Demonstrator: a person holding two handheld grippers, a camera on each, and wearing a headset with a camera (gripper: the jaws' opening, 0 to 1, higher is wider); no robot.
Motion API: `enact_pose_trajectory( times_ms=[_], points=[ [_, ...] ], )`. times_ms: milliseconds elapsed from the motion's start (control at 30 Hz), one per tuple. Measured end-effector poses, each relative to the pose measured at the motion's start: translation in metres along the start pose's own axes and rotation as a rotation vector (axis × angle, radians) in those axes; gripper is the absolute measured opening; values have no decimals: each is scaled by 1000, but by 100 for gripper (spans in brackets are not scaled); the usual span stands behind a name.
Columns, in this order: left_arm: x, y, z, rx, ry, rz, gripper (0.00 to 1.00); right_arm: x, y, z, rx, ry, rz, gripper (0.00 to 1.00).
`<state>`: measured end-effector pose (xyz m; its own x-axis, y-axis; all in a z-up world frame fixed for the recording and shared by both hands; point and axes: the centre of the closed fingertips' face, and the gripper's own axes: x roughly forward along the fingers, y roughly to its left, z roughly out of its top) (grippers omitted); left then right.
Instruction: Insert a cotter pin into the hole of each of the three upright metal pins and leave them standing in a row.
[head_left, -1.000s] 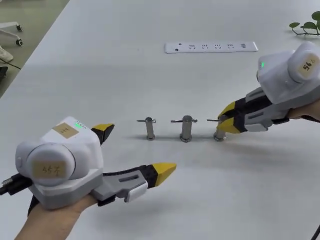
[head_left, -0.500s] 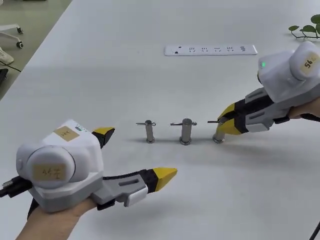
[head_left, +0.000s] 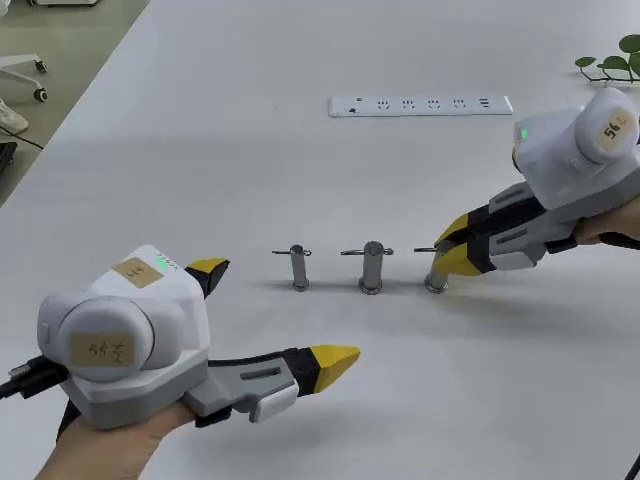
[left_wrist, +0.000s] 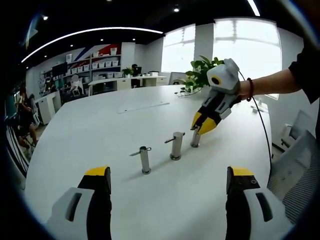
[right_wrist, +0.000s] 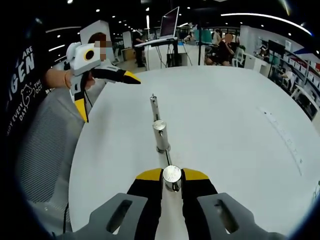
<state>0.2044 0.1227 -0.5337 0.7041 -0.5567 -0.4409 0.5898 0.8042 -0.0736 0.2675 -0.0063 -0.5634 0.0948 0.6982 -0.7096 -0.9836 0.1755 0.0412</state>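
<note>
Three upright metal pins stand in a row on the white table (head_left: 200, 150): a left pin (head_left: 298, 268), a middle pin (head_left: 371, 266) and a right pin (head_left: 437, 274). A thin cotter pin crosses the top of each. My right gripper (head_left: 452, 246) is shut on the right pin, and its yellow fingertips (right_wrist: 149, 175) press the pin's top (right_wrist: 172, 176) from both sides. The cotter pin (right_wrist: 168, 159) pokes out ahead of them. My left gripper (head_left: 272, 315) hangs open in front of the row, holding nothing. From the left gripper (left_wrist: 169, 172) I see the three pins (left_wrist: 176, 146) and the right gripper (left_wrist: 202, 122).
A white power strip (head_left: 420, 104) lies at the far side of the table. A green plant (head_left: 610, 55) sits at the far right edge. The table's left edge drops to the floor, where a chair base (head_left: 20, 75) stands.
The right gripper stays closed on the right pin. The left gripper has drifted slightly toward me. The three pins have not moved.
</note>
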Motion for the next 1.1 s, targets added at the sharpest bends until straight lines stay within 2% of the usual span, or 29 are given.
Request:
enact_pose_trajectory(
  times_ms=[333,600,733,933,1100],
  points=[
    [0,-2,-1,4,-1,-12,99,3,1,-5,8,7,-9,15],
    [-2,1,2,14,-4,-11,99,-6,2,2,37,-14,-49,24],
    [-3,2,6,17,-11,-9,99,-14,6,8,70,-43,-86,32],
    [-6,5,13,25,-21,-2,99,-25,16,13,105,-96,-157,37],
    [-10,11,19,21,-31,13,99,-37,20,16,135,-143,-249,40]
  ],
)
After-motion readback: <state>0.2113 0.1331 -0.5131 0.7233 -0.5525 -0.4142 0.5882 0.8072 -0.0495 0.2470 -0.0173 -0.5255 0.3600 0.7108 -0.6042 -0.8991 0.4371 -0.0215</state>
